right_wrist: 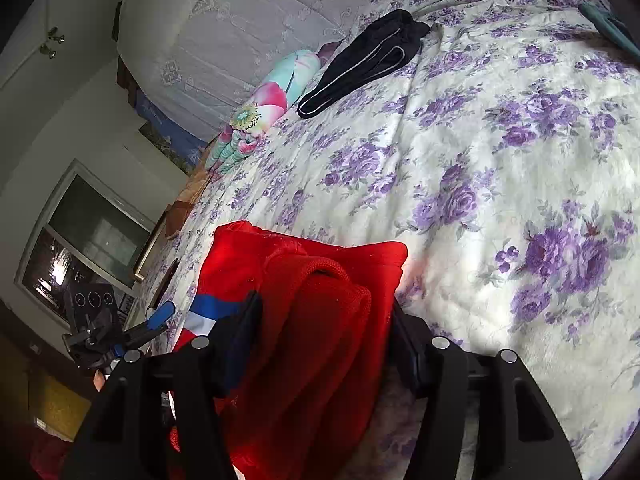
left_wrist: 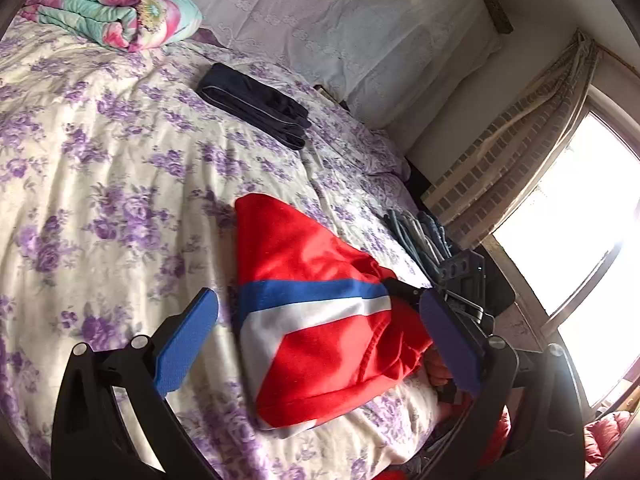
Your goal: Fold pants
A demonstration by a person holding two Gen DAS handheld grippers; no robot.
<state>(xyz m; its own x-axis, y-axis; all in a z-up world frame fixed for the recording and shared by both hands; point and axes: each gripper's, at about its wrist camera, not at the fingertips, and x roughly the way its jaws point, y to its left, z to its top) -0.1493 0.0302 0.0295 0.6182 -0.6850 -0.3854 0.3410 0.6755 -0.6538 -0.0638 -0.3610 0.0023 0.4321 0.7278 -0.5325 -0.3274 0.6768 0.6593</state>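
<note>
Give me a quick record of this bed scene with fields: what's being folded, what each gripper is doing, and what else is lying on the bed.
garment: red pants with a blue and white stripe, bunched near the bed's edge
left gripper: open, jaws wide on either side of the pants, pads not pressing
right gripper: red fabric bunched between its jaws; contact unclear
surface: white bedspread with purple flowers
already folded: dark navy pants with pale piping, lying flat farther up the bed
also on bed: rolled teal and pink floral quilt
</note>
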